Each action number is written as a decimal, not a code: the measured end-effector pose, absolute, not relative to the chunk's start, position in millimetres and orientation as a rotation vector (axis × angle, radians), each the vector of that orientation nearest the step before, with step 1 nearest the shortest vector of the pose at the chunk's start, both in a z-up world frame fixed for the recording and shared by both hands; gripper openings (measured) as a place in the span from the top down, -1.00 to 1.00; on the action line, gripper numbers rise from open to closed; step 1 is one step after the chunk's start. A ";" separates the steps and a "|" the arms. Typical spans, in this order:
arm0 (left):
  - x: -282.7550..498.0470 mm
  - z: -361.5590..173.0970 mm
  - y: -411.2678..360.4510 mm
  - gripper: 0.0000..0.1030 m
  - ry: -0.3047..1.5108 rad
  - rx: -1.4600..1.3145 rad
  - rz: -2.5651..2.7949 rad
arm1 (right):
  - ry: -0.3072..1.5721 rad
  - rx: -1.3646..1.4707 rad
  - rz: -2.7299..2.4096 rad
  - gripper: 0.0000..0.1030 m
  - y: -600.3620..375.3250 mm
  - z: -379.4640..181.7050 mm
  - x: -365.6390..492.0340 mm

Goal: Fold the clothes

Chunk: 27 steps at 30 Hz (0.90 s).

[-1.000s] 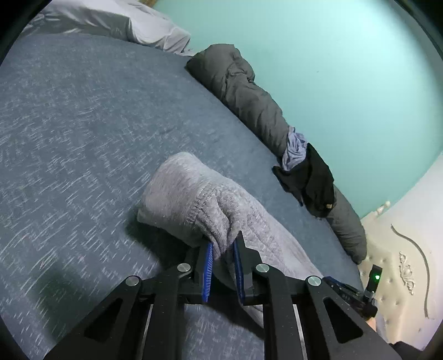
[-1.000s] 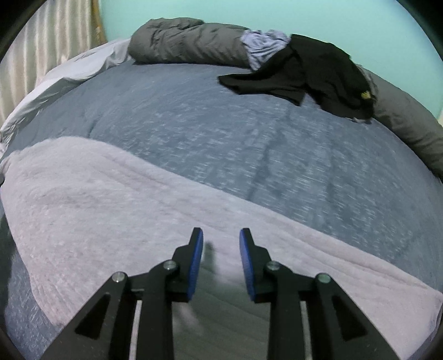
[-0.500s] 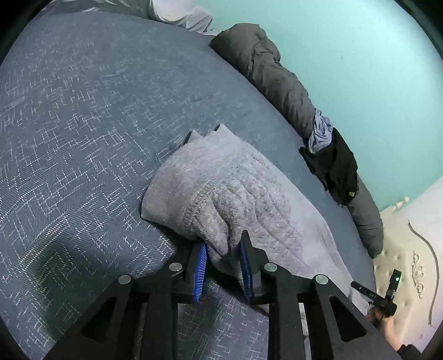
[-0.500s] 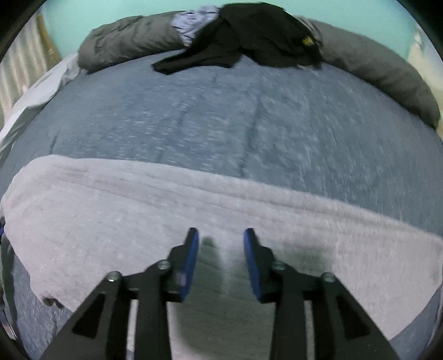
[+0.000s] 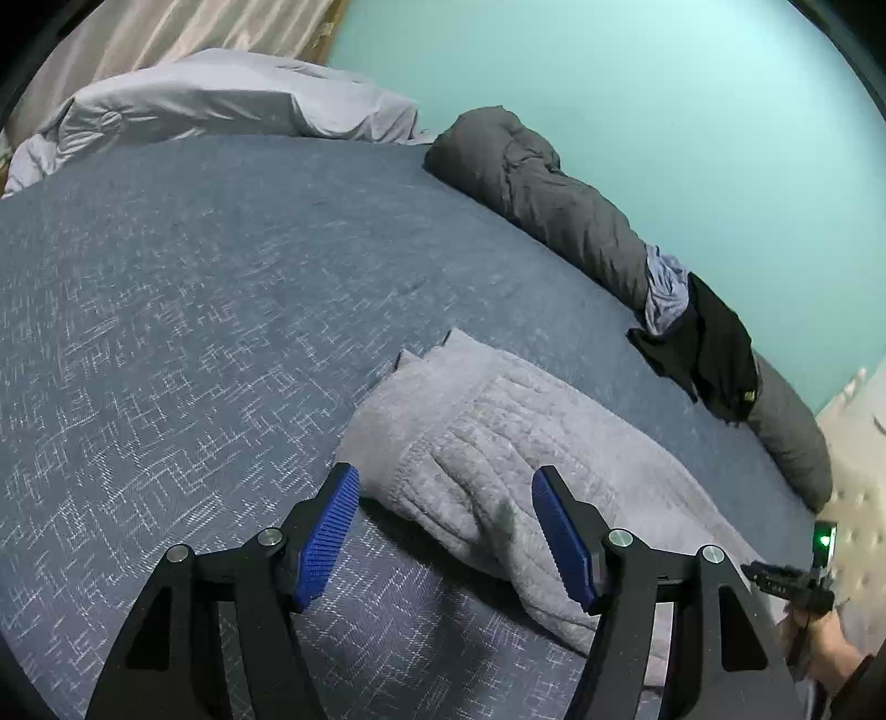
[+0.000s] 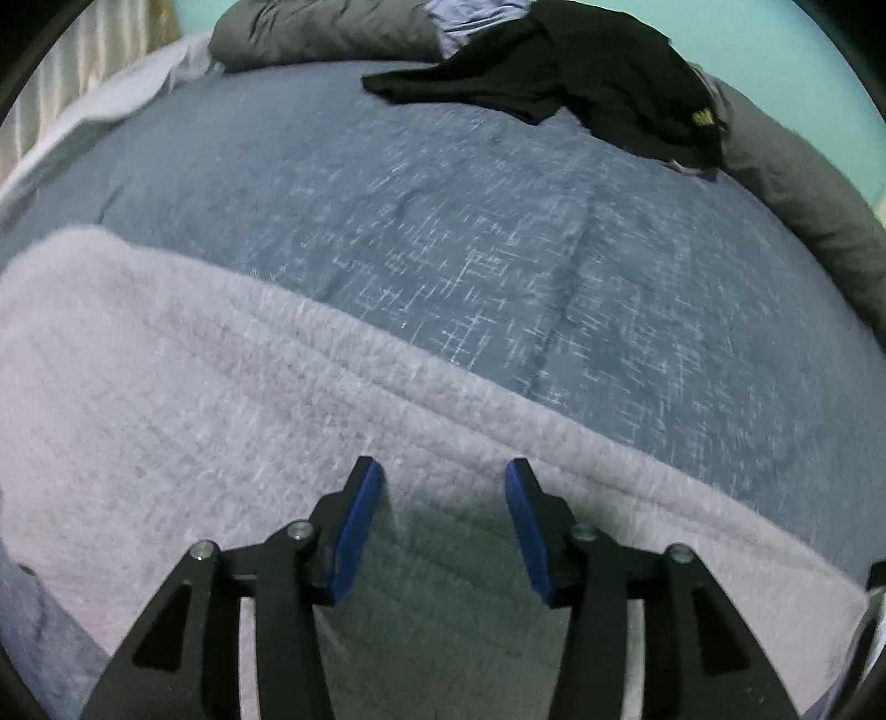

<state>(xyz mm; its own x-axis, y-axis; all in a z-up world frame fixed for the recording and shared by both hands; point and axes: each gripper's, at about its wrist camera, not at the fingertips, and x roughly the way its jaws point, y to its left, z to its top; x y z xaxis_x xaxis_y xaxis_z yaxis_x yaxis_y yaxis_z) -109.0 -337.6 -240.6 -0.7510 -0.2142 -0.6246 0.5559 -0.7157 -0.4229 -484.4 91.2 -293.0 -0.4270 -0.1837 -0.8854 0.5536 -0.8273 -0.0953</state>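
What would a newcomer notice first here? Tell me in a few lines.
First, the fluffy grey garment lying folded on the blue bedspread, right before the left gripper, whose jaws are opening with the cloth's edge loose between them. The right gripper hangs over the same garment, its jaws opening too. Behind, a black garment lies draped over a rolled dark grey duvet along the turquoise wall.

Before me spreads a bed (image 5: 232, 310) covered in blue fabric flecked with white, set against a plain turquoise wall (image 5: 637, 127). A rolled dark grey duvet (image 5: 554, 216) lies along its far edge, pale crumpled bedding (image 5: 221, 105) and beige curtains (image 5: 183, 27) sit beyond, and a cream tufted headboard (image 5: 855, 498) stands at my right.
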 end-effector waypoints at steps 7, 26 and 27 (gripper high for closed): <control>-115.1 -243.2 -329.6 -0.34 0.836 0.794 -2.466 | 0.502 1.313 -2.295 0.86 90.3 -294.9 -484.3; -113.1 -248.2 -325.7 -0.34 0.817 0.812 -2.463 | 0.555 1.325 -2.366 0.92 74.1 -287.1 -514.8; -114.0 -249.3 -326.4 -0.34 0.824 0.817 -2.460 | 0.528 1.322 -2.368 0.87 76.9 -289.0 -514.0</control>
<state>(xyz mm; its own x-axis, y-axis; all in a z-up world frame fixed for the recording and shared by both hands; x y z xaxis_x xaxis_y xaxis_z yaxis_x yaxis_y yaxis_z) -114.0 -326.4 -249.3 -0.7401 -0.1961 -0.6433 0.5439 -0.7371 -0.4010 -514.0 76.9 -289.0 -0.4875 -0.1403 -0.8618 0.4931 -0.8588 -0.1391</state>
